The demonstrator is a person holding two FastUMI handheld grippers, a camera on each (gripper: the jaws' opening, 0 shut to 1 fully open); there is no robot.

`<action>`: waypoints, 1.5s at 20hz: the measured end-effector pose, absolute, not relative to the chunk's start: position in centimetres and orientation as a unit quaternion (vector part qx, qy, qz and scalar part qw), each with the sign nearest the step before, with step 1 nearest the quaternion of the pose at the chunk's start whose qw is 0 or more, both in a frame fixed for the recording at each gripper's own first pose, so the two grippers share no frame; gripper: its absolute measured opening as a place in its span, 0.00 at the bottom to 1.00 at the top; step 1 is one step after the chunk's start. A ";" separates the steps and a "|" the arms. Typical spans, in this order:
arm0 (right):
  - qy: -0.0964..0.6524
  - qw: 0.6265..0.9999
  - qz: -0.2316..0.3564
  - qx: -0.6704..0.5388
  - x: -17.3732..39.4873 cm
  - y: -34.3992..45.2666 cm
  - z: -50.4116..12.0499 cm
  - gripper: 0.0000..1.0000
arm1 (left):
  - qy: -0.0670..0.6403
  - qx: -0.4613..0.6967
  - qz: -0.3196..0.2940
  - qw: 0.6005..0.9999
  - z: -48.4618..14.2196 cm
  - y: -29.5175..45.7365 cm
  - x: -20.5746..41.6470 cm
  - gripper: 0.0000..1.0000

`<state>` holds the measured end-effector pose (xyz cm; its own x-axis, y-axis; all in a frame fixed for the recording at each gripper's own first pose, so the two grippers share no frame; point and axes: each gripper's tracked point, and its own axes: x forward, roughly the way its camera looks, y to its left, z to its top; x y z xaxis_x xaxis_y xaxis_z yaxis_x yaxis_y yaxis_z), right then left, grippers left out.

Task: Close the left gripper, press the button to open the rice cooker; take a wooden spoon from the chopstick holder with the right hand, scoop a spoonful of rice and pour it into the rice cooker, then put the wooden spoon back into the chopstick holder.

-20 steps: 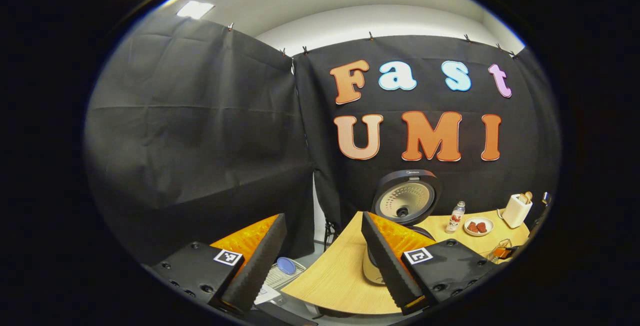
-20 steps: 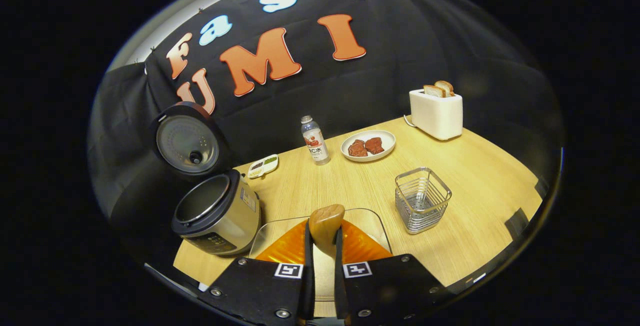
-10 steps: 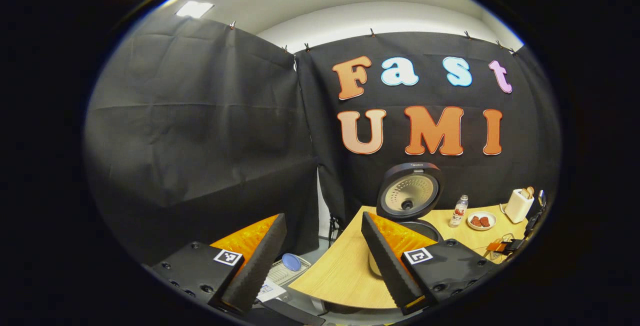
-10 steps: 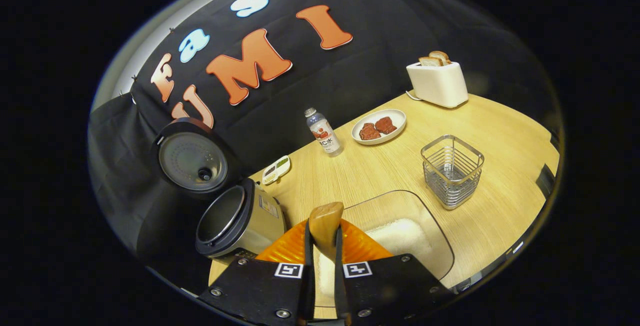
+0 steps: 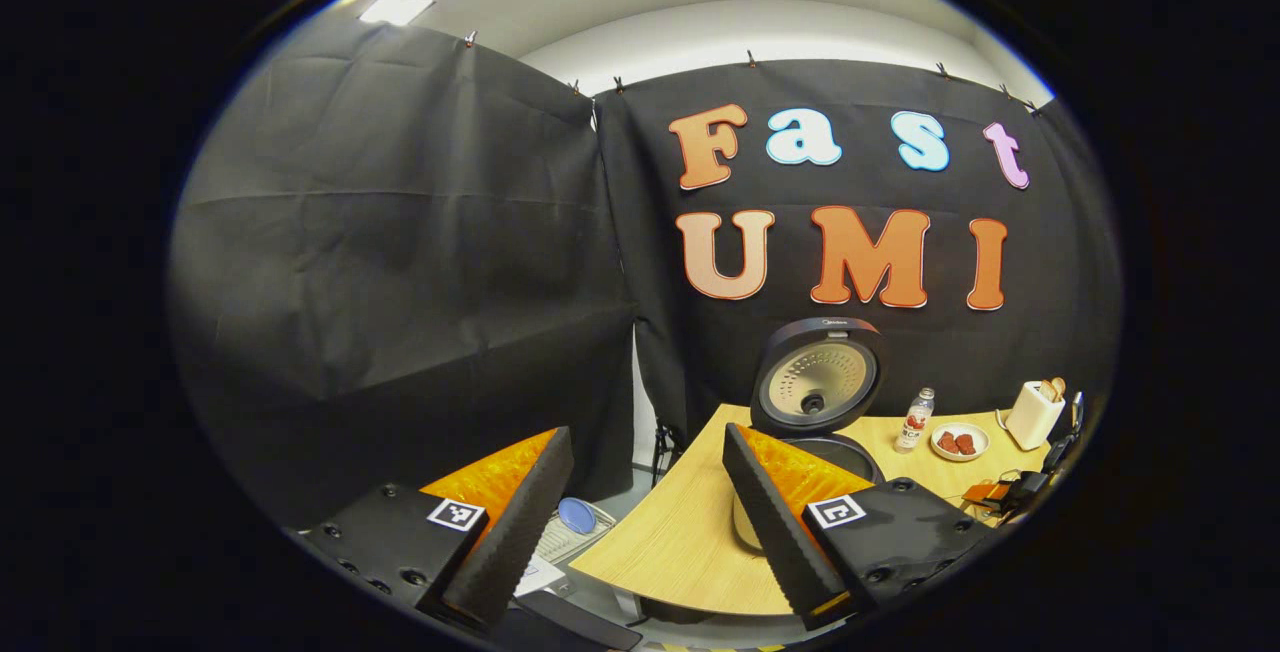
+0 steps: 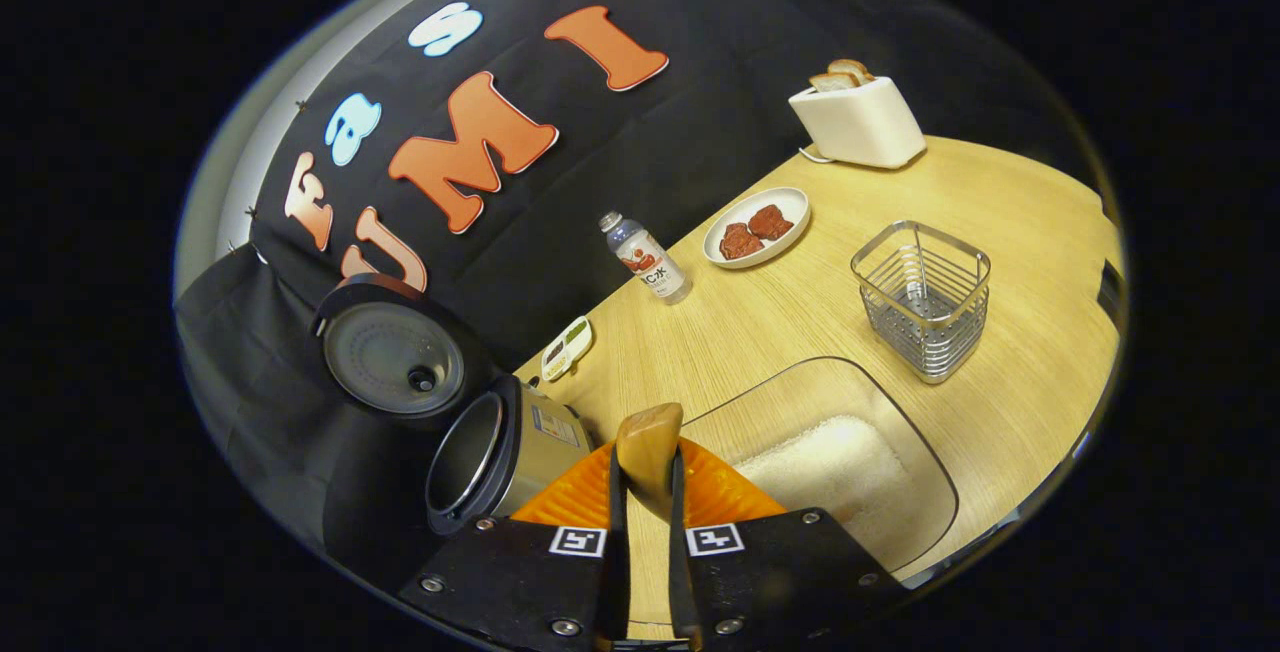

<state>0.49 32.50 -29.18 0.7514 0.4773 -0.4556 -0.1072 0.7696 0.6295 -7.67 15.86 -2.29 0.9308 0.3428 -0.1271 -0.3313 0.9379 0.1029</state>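
In the right gripper view my right gripper (image 6: 647, 492) is shut on the wooden spoon (image 6: 648, 440), whose end stands up between the fingers. The rice cooker (image 6: 500, 452) sits just left of it with its lid (image 6: 390, 357) raised and its pot open. A clear glass dish holding rice (image 6: 825, 467) lies just right of the gripper. The wire chopstick holder (image 6: 922, 294) stands farther right. In the left gripper view my left gripper (image 5: 645, 522) is open, held back off the table's left end. The open rice cooker (image 5: 815, 392) shows beyond its right finger.
A small bottle (image 6: 643, 258), a white plate with brown pieces (image 6: 755, 228), a white toaster with bread (image 6: 858, 120) and a small flat tray (image 6: 568, 347) stand along the back of the wooden table (image 6: 1030, 232). The floor left of the table holds a blue disc (image 5: 575, 514).
The right gripper view has rolled and shifted left with the spoon: cooker and rice dish now sit closer beneath it, the holder farther right. The left gripper has barely drifted and stays open.
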 end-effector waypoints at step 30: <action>0.291 0.762 0.102 0.570 4.3 21.5 -19.9 0.15 | 0.043 0.016 0.103 0.994 -1.7 12.0 -2.2 0.99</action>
<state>4.31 21.54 -19.90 0.8093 0.4876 -0.3274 0.1766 0.3297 0.9274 -2.17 11.99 -1.66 0.9752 0.2054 -0.0823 -0.2026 0.9784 0.0413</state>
